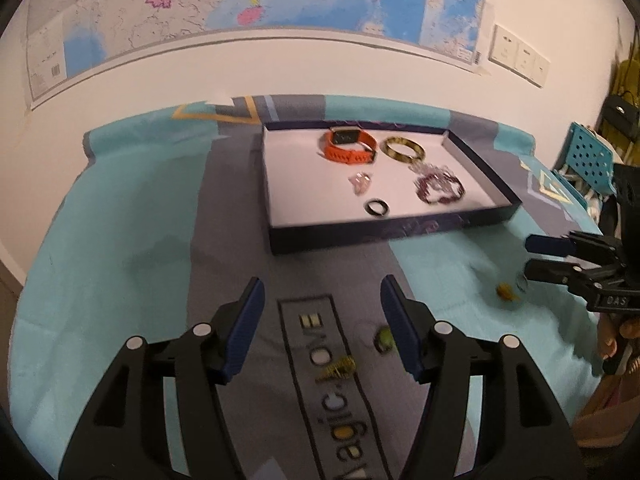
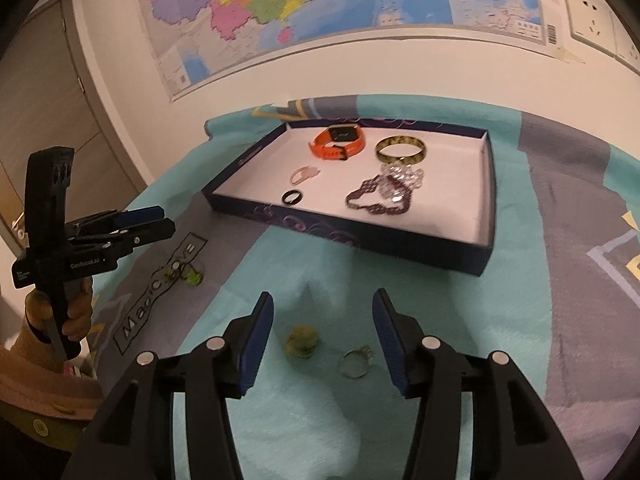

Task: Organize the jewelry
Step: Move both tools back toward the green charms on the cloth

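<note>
1. Left gripper (image 1: 322, 320): jaws apart, empty, above a green-stone ring (image 1: 385, 340) and a gold piece (image 1: 342, 366) on the cloth; best lowered squarely.
2. Right gripper (image 2: 323, 334): apart, empty, over a yellowish ring (image 2: 301, 342) and thin silver ring (image 2: 355, 362).
3. Tray (image 2: 348, 232) beyond, holding an orange watch (image 2: 338, 142).
</note>
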`<state>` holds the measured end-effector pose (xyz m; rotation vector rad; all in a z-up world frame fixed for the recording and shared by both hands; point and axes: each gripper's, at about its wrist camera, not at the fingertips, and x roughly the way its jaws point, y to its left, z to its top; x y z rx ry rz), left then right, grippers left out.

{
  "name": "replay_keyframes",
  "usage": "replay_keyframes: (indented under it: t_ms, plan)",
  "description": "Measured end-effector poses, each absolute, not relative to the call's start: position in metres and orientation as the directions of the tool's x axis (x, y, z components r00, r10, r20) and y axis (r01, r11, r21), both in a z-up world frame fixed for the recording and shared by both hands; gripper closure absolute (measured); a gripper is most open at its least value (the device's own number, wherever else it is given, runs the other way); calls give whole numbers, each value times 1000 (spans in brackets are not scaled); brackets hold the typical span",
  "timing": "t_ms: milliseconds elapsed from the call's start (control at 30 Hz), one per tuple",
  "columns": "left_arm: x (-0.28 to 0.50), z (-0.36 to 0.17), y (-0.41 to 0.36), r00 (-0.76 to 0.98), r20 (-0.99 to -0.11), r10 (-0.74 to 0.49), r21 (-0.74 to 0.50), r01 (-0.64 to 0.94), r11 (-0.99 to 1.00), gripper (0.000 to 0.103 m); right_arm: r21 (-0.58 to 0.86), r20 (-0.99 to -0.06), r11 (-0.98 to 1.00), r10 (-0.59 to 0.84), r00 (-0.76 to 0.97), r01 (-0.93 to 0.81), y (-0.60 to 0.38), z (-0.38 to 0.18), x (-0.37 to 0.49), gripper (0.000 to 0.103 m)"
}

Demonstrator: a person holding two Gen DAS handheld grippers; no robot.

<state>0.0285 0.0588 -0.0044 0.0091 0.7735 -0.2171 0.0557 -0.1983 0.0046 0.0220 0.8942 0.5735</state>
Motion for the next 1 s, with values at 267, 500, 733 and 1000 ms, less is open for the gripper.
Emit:
replay_keyframes:
  t_ms: [267, 500, 733, 1000]
  plan:
    - [10, -15, 49, 668, -706, -236, -77, 258, 963, 43, 232, -742, 839, 480, 469, -492, -185, -3, 41, 54]
    - [4, -21, 41, 655, -711, -256, -74, 291, 954, 43, 230, -746, 832, 484, 457, -505, -179, -6, 38, 54]
    - [4, -22, 35, 651, -710, -270, -76, 310, 948, 43, 233, -751, 832, 483, 450, -504, -177, -9, 35, 54]
    - [6, -28, 38, 633, -726, -268, -88, 301, 949, 43, 243, -758, 836, 480, 441, -492, -176, -15, 38, 54]
